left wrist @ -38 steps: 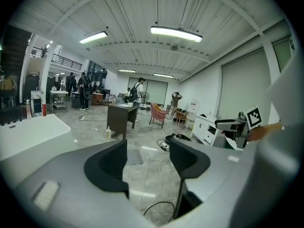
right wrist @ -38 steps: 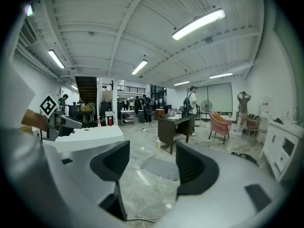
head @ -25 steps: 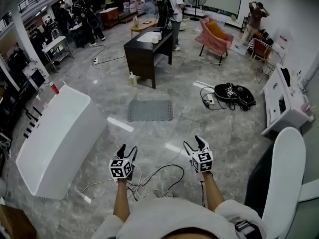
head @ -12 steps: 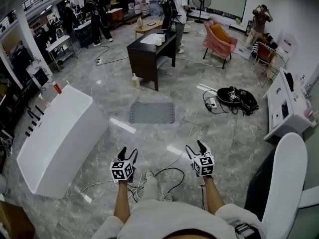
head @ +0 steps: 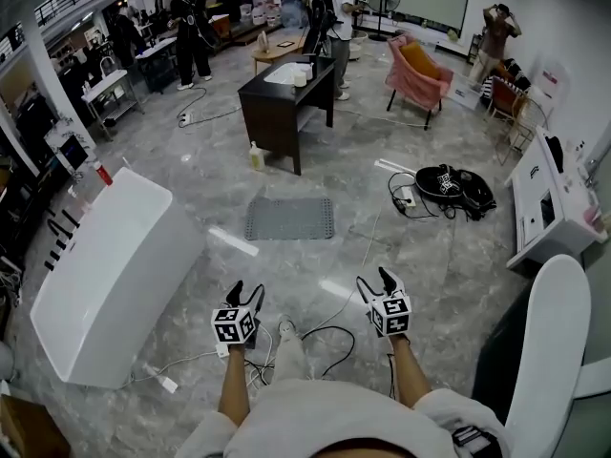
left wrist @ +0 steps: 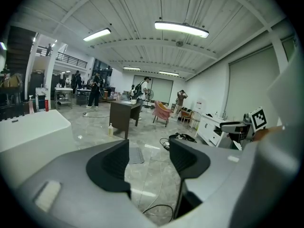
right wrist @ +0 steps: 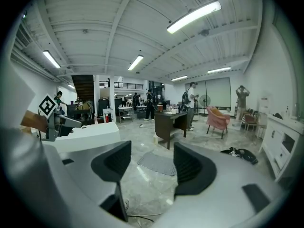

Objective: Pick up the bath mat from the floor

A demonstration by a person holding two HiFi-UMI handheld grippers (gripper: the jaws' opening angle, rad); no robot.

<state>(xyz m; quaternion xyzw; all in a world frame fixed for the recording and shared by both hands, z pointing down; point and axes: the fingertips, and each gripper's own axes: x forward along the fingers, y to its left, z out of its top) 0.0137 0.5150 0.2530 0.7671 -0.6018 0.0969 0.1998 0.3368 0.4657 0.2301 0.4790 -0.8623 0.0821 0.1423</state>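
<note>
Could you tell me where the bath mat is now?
In the head view, the bath mat lies on the floor at centre, before the dark desk and right of the white bathtub.

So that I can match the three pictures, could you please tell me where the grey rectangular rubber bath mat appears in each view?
Head view: the grey rectangular rubber bath mat lies flat, just above centre.
Left gripper view: the mat is a sliver below centre, far off through the gap between the open jaws.
Right gripper view: the mat is below centre, again through the gap.
Shared landmark: the dark wooden desk just beyond it.
</note>
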